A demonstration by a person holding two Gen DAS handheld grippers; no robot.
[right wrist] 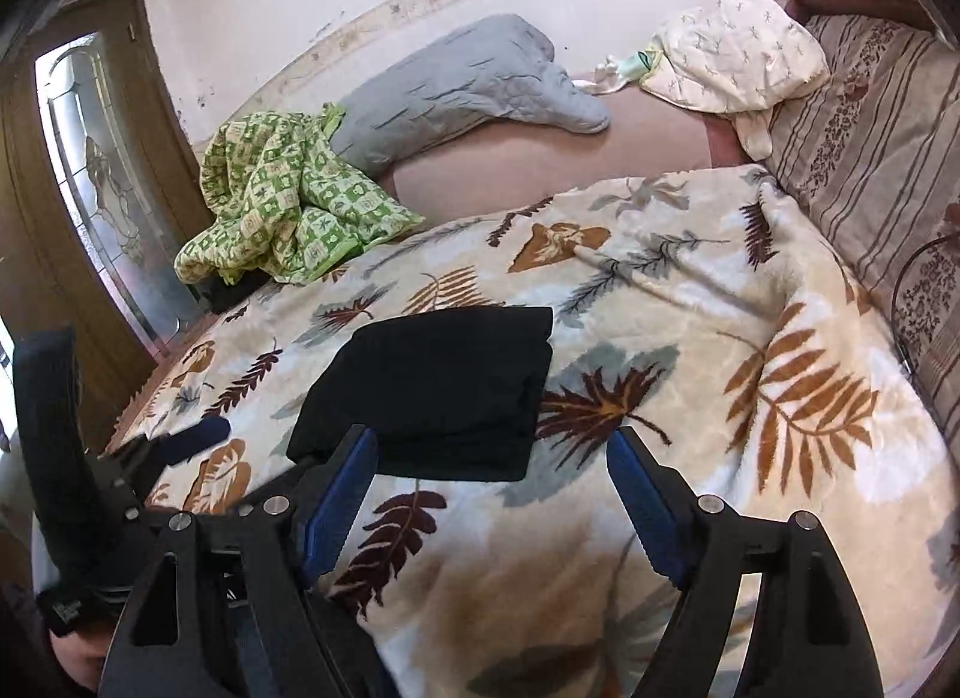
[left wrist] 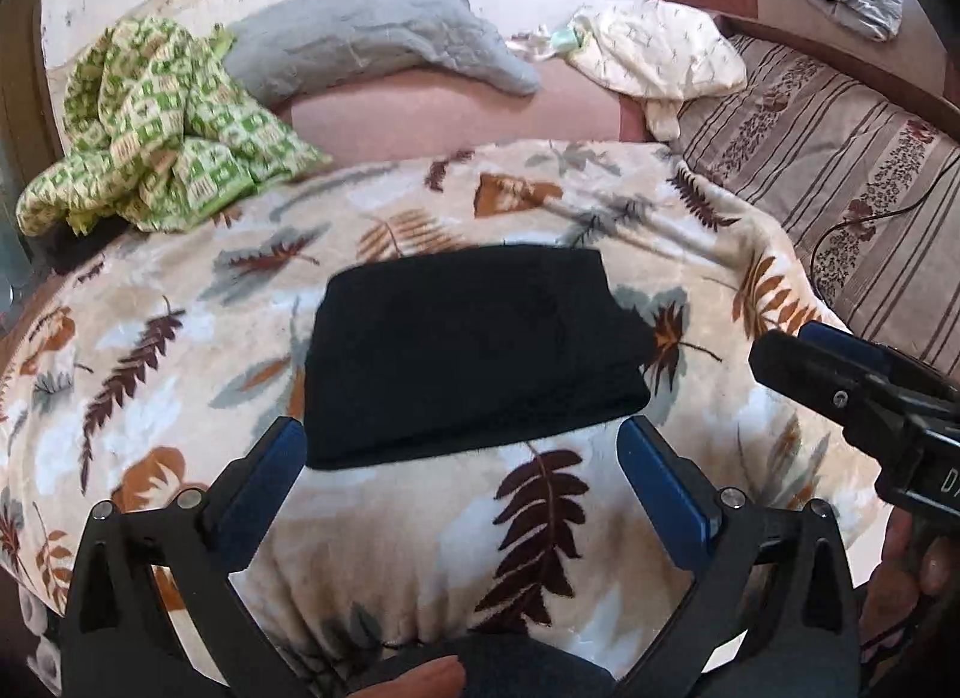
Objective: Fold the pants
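folded black pants [left wrist: 474, 350] just beyond left tool [left wrist: 462, 446]

The left gripper [left wrist: 462, 452] is held low with its two blue-padded fingers [left wrist: 270, 488] spread wide apart, nothing between them. A fingertip of the person's left hand [left wrist: 420, 677] shows at the bottom edge, under the gripper's black frame. The right gripper [right wrist: 492, 467] is likewise spread wide, its blue pads [right wrist: 645, 503] well apart and gripping nothing. Seen from the left wrist camera, the right gripper reaches in from the right side, with the right hand [left wrist: 906, 572] wrapped around its handle below. From the right wrist camera, the left gripper appears at the far left, beside and slightly behind the right one.
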